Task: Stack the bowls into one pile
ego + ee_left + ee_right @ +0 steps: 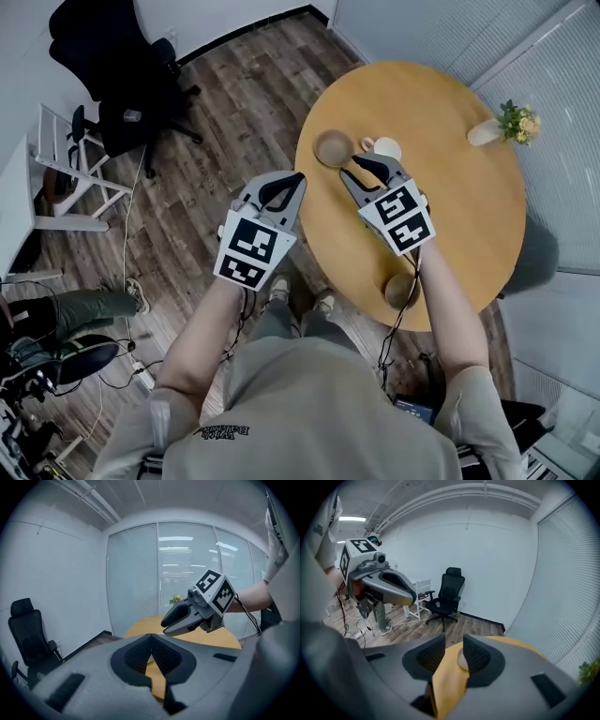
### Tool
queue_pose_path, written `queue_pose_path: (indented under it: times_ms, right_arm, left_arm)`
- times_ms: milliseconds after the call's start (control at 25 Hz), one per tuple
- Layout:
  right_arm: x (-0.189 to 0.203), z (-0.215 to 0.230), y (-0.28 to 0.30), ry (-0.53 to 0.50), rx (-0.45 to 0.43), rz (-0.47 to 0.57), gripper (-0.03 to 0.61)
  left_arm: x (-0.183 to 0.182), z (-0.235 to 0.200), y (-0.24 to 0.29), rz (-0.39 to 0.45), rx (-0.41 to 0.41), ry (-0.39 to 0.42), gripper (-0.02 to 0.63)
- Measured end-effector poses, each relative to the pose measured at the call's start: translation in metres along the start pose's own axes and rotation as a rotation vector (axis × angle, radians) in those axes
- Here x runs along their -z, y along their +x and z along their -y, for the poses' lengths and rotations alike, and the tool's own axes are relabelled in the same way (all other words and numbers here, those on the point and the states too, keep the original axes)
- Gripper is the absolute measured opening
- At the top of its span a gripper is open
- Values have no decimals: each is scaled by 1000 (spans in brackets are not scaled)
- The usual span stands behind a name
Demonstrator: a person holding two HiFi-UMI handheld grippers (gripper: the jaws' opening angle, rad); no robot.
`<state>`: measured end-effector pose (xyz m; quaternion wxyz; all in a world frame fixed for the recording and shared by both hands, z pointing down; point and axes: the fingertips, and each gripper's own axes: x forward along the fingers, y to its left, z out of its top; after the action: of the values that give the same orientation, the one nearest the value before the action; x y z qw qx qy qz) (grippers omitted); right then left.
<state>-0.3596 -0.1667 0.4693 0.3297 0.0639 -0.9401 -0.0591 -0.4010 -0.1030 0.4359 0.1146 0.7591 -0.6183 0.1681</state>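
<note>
**Brown bowl sits just ahead of our right gripper; nothing stacked yet**

We hold the right gripper (349,166) over the round wooden table (469,206). Its jaws stand a little apart with nothing between them, only the tabletop showing through the gap. The brown bowl (332,148) lies just beyond its tips, not touched. A pale bowl (385,147) sits close beside those tips on the outer side, near the brown one but apart from it. A third bowl (401,291) rests well behind this gripper, by our forearm at the table's near edge.

Our left gripper (298,176) hangs at the table's rim, level with the right one. Its jaws are pressed together at the tips and carry nothing. The brown bowl is ahead of it and inward. A vase of flowers (506,122) stands far off to the right gripper's outer side.
</note>
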Motion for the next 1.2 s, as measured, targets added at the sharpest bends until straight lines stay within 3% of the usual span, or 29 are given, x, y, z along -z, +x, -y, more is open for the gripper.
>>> queue_pose_path:
  times_ms: [400, 680, 960, 1200]
  right_arm:
    - [53, 2, 74, -90, -39, -190, 112]
    - [84, 6, 117, -134, -50, -277, 112]
    - [121, 12, 147, -181, -50, -391, 112]
    - [137, 24, 167, -303, -37, -461, 110]
  left_arm:
    - [41, -14, 34, -61, 44, -90, 20]
    - [76, -28, 49, -126, 35, -93, 20]
    - [101, -22, 63, -143, 59, -168, 20]
    - [115, -28, 63, -184, 65, -203, 20]
